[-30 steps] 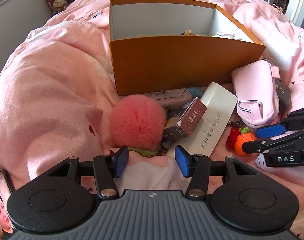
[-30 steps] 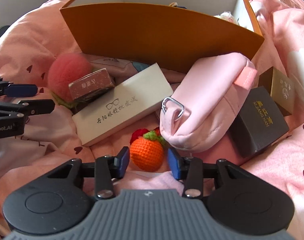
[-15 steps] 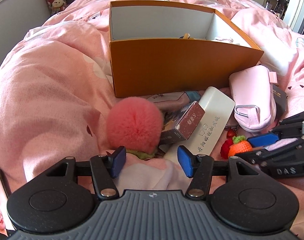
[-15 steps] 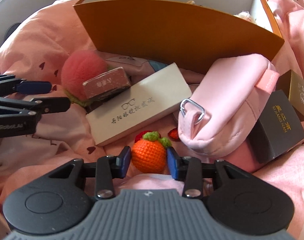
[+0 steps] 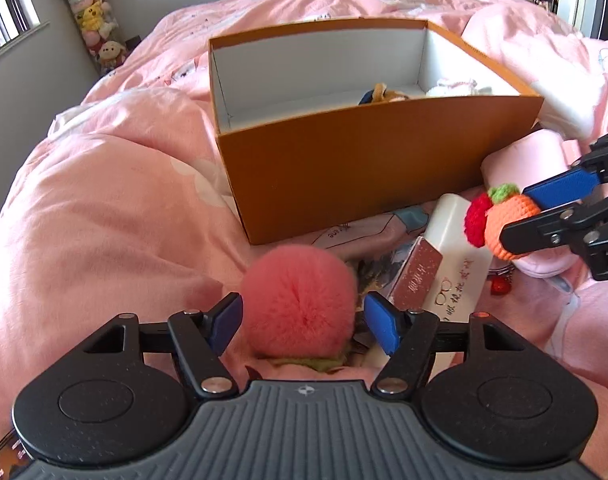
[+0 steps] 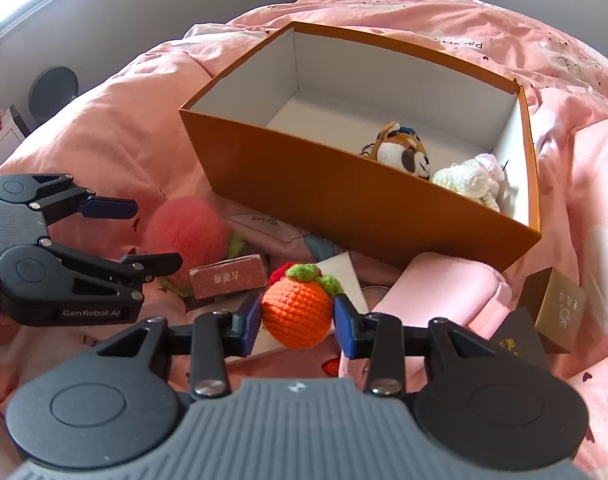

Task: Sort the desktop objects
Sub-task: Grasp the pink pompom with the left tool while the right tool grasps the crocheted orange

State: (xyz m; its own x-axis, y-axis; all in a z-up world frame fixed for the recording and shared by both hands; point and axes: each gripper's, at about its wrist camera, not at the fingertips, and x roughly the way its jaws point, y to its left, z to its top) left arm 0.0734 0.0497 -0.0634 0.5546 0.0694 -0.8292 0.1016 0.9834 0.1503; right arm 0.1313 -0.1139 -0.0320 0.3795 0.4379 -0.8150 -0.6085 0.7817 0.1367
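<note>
My right gripper (image 6: 297, 318) is shut on a crocheted orange toy (image 6: 296, 314) with a green top and a red piece, held above the bed; it also shows in the left wrist view (image 5: 511, 226). My left gripper (image 5: 302, 322) is open, its fingers on either side of a fluffy pink pom-pom (image 5: 300, 306) that lies on the bed; the pom-pom also shows in the right wrist view (image 6: 186, 232). An open orange box (image 6: 343, 196) stands beyond, holding a plush tiger (image 6: 401, 152) and a white knitted toy (image 6: 469, 178).
Between the grippers lie a small red-brown box (image 6: 228, 280), a white glasses case (image 5: 459, 264) and a pink pouch (image 6: 435, 292). A black box (image 6: 515, 340) and a gold box (image 6: 559, 308) sit at the right. The pink quilt (image 5: 104, 220) bulges at the left.
My right gripper closed on the orange toy and lifted it off the bed towards the box. My left gripper moved forward so its open fingers flank the pom-pom.
</note>
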